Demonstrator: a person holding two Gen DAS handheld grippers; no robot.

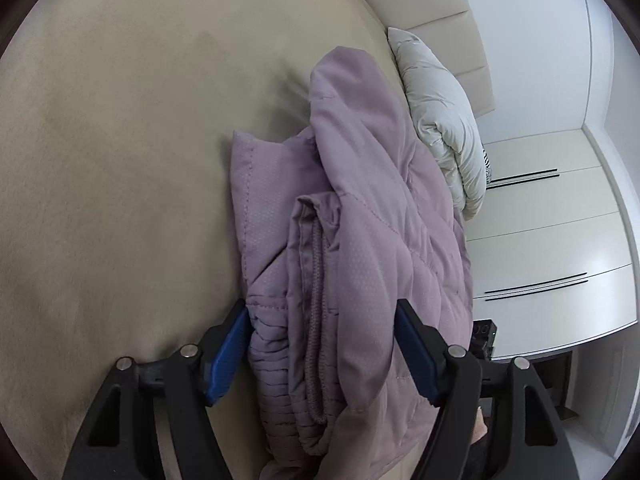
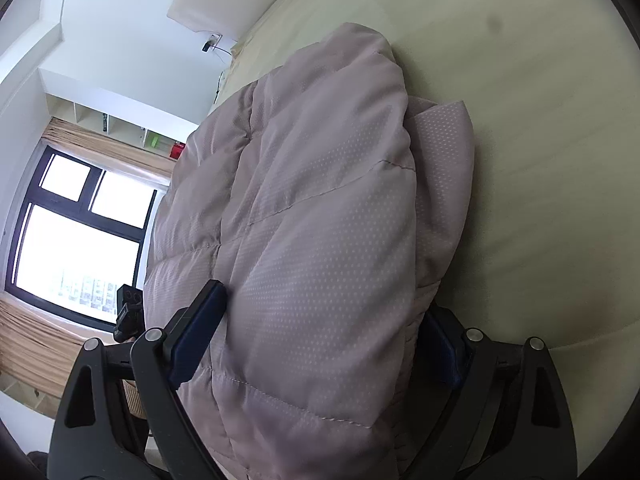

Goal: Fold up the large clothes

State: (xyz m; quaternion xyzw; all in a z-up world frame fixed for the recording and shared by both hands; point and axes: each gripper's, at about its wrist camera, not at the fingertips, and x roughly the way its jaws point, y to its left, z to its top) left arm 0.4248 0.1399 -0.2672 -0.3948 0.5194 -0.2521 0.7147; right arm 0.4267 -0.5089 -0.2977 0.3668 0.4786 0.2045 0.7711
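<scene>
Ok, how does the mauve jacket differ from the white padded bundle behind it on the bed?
The mauve jacket is dusty purple; the white bundle is off-white. The jacket lies between the left gripper's fingers; the bundle lies untouched near the headboard. The jacket shows a ribbed trim; the bundle shows none. Both are quilted, puffy and rest on the bed.

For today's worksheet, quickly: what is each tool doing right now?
Left tool: closed on the folded mauve jacket.
Right tool: closed on the same jacket, thick bulk between its pads.
</scene>
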